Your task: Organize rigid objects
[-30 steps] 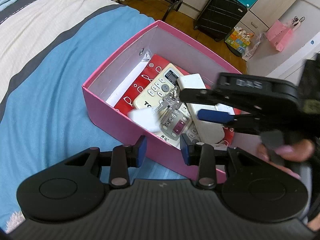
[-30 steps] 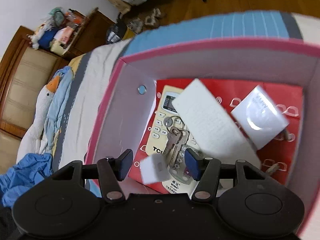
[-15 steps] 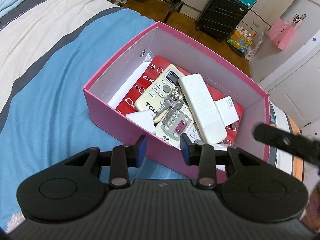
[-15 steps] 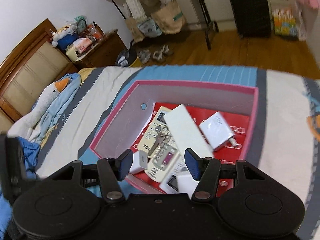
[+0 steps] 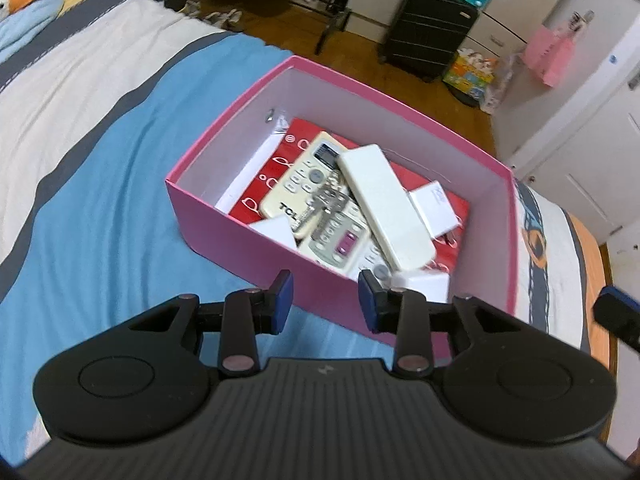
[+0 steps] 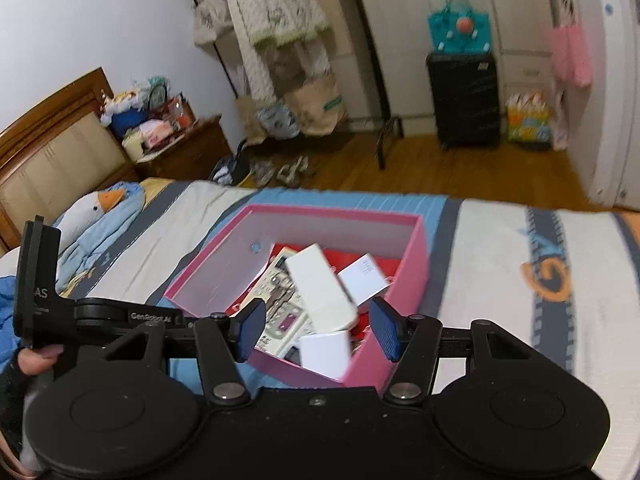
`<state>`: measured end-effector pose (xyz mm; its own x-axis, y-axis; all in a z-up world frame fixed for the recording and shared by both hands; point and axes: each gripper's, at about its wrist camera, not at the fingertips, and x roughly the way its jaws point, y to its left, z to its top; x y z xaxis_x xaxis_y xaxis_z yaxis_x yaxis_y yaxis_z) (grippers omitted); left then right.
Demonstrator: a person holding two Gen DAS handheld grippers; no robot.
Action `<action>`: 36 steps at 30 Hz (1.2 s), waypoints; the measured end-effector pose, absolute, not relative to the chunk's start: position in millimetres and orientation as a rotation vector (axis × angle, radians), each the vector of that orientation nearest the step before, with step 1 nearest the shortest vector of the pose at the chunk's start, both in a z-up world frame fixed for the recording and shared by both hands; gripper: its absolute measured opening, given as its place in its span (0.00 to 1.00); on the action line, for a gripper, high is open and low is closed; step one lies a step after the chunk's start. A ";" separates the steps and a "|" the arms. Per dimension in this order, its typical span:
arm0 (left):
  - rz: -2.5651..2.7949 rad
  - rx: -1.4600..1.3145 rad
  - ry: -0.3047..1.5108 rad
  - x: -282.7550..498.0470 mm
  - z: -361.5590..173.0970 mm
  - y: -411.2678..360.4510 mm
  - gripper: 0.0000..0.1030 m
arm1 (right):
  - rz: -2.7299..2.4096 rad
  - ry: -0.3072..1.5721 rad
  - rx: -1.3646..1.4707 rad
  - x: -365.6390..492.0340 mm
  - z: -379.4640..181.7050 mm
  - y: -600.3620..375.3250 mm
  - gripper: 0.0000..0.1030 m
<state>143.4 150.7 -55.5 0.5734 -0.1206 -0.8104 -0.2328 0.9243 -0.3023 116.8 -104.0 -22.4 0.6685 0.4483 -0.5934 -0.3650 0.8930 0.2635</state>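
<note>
A pink box (image 5: 224,224) sits on the bed and also shows in the right wrist view (image 6: 416,256). Inside lie a beige TCL remote (image 5: 296,188), a bunch of keys (image 5: 324,208), a long white remote (image 5: 384,204), white adapters (image 5: 436,208) and a red card liner (image 5: 288,144). My left gripper (image 5: 325,300) is open and empty, just short of the box's near wall. My right gripper (image 6: 318,330) is open and empty, raised above the near corner of the box. One of its fingertips (image 5: 616,316) shows at the right edge of the left wrist view.
The bed has a blue, white and grey striped cover (image 5: 100,168). A goose plush (image 6: 92,212) lies near the headboard. A black suitcase (image 6: 464,100), a clothes rack (image 6: 280,40) and a nightstand (image 6: 180,148) stand on the wooden floor beyond the bed.
My right gripper has pulled up and back out of the box, empty, leaving the keys on the remotes. My left gripper has drawn back slightly.
</note>
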 end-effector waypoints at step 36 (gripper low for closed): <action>-0.065 -0.063 0.836 33.3 16.9 47.7 0.47 | 0.161 0.487 0.047 -6.3 -9.6 -162.0 0.74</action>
